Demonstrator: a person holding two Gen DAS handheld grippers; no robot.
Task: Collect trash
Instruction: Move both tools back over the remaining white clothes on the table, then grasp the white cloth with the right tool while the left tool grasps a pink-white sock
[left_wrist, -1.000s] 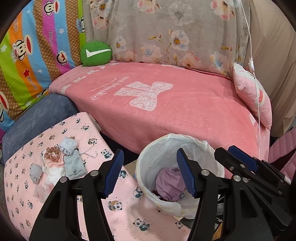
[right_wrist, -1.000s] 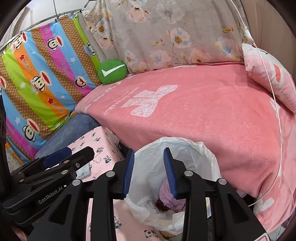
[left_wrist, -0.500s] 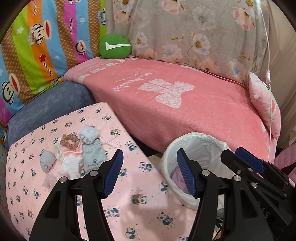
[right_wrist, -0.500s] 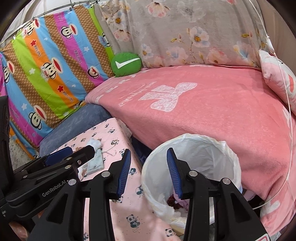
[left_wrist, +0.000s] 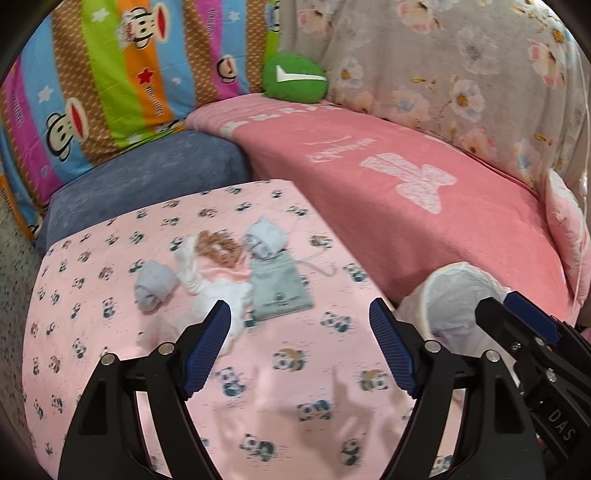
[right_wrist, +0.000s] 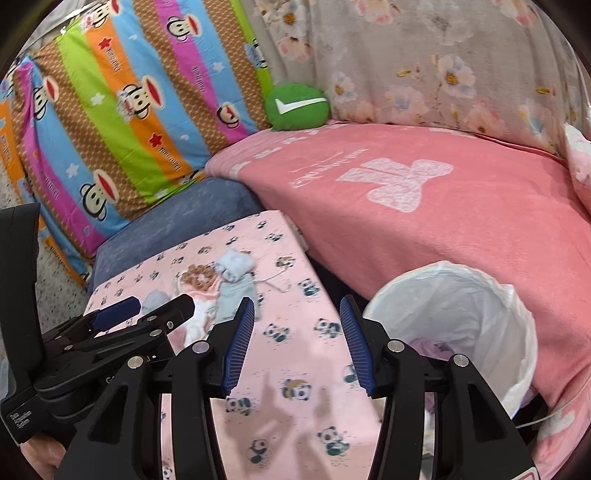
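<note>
Trash (left_wrist: 221, 273) is lying in a small heap on the panda-print cloth (left_wrist: 295, 387), stretching side to side, ahead of both grippers. The left gripper (left_wrist: 299, 347) is sitting nearer, its empty jaws just widening; the right gripper (right_wrist: 297, 343), likewise empty and opening, is hanging beside the lined bin (right_wrist: 509, 314).

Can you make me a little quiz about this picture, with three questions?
1. True or false: the left gripper is holding a piece of trash.
2. What lines the bin? A) a white bag B) a blue towel C) nothing
3. Fill in: the grey pouch and the little pile of scraps lie on a pink cloth printed with ____.

Key: 1. False, both it and the right gripper are open and empty. 2. A. 3. Pandas.
</note>
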